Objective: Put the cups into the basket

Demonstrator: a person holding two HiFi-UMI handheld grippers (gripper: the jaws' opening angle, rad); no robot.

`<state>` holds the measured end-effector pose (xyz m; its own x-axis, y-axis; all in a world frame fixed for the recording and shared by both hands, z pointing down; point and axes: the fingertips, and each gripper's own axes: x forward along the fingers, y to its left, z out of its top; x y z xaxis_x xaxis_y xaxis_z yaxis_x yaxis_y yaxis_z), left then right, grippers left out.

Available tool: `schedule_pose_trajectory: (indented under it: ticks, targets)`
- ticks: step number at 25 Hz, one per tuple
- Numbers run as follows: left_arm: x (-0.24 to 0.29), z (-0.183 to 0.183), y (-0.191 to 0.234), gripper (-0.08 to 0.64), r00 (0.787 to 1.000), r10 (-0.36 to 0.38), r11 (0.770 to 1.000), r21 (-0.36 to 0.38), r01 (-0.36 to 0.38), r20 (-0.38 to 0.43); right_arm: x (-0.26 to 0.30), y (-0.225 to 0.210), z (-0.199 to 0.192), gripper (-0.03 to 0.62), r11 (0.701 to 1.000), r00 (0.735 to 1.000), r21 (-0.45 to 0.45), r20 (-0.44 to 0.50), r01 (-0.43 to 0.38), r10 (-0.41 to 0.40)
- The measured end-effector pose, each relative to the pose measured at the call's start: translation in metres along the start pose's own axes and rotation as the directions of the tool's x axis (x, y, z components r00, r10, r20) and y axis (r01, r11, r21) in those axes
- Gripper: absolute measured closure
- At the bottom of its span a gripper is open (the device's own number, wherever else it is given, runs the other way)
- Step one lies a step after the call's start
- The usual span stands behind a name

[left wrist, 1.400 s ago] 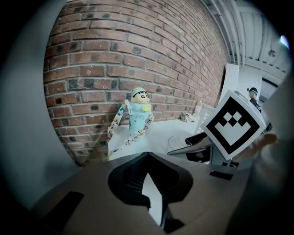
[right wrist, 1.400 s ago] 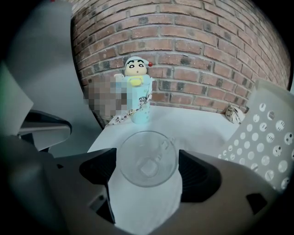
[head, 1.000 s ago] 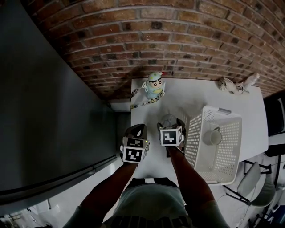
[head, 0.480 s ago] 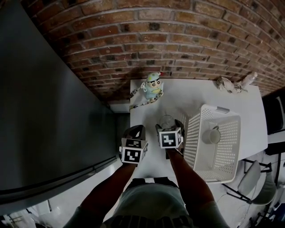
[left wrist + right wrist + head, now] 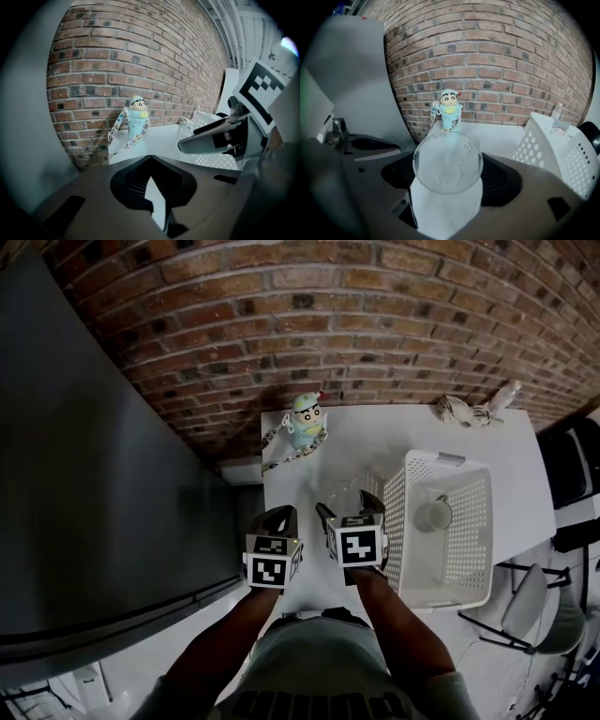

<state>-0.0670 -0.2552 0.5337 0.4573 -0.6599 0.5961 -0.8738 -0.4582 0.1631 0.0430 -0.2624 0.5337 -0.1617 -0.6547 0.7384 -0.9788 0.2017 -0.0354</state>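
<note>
My right gripper [image 5: 447,164] has its jaws clamped on a slick clear cup [image 5: 447,159] that may slip short of the basket [image 5: 436,457] at centre-right; the left gripper [image 5: 152,187] has its jaws together, empty.

White basket [image 5: 394,521] wall close right of right gripper [image 5: 349,504] holding glass cup [image 5: 447,161], basket top open, mug [image 5: 433,515] inside

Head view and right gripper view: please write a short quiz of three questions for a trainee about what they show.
1. True or false: the basket is empty.
2. What stands between the jaws of the right gripper? A. nothing B. a spoon C. a clear glass cup
3. Fill in: the toy figure stands close to the ___ wall.
Key: 1 false, a white cup is inside. 2 C. 3 brick.
</note>
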Motion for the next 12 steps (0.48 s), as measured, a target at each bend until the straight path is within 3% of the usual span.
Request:
schedule_pose_trajectory:
  ticks: [12]
  targets:
    - [-0.034, 0.014, -0.044, 0.554, 0.995, -0.083, 0.996, 0.035, 0.081, 0.047, -0.105, 0.014, 0.021, 0.196, 0.998, 0.988, 0.028, 0.146, -0.056, 0.052]
